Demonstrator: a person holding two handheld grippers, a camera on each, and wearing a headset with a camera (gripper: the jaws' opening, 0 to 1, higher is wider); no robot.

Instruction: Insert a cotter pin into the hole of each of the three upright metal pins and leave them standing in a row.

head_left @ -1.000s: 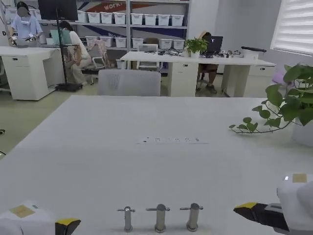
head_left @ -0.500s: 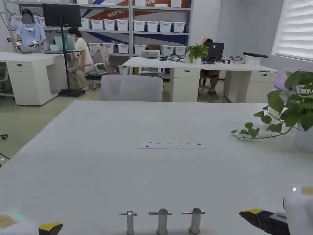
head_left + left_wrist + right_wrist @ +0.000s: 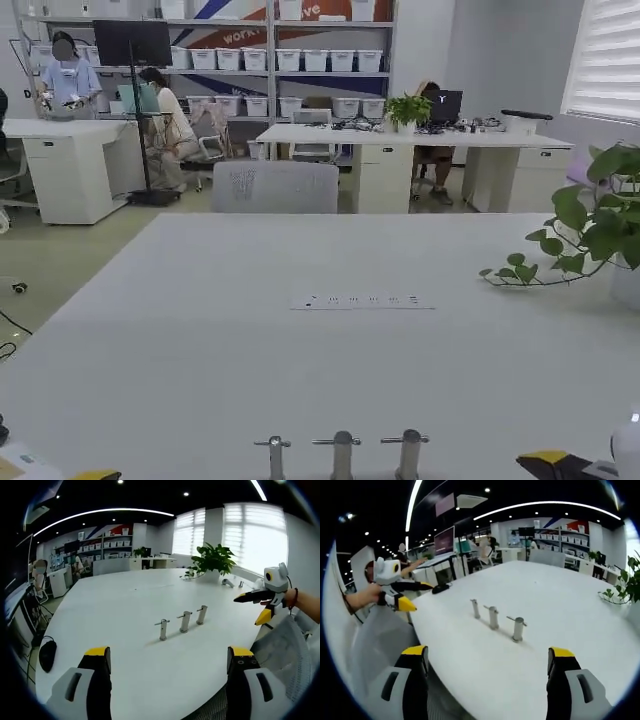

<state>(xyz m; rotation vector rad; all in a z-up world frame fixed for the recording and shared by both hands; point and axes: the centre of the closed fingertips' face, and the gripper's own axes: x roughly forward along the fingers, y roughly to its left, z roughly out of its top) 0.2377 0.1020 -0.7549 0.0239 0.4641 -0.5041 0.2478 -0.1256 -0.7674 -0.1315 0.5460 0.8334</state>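
Note:
Three upright metal pins (image 3: 273, 455) (image 3: 342, 452) (image 3: 408, 450) stand in a row at the near edge of the white table (image 3: 330, 360), each with a cotter pin through its top. The same row appears in the left gripper view (image 3: 184, 621) and in the right gripper view (image 3: 493, 617). My left gripper (image 3: 170, 665) is open and empty, well short of the pins. My right gripper (image 3: 487, 660) is likewise open and empty. In the head view, the right gripper (image 3: 545, 460) peeks in at the lower right and the left gripper (image 3: 95, 476) at the lower left.
A trailing potted plant (image 3: 590, 220) stands at the table's right edge. A recessed socket strip (image 3: 362, 301) lies mid-table and a grey chair (image 3: 275, 187) stands behind it. A computer mouse (image 3: 47, 655) lies near the table's left edge. People sit at desks far behind.
The head camera has tilted up, sliding the table scene down. Both grippers have drawn back from the pins toward the lower corners. The pins stand as before.

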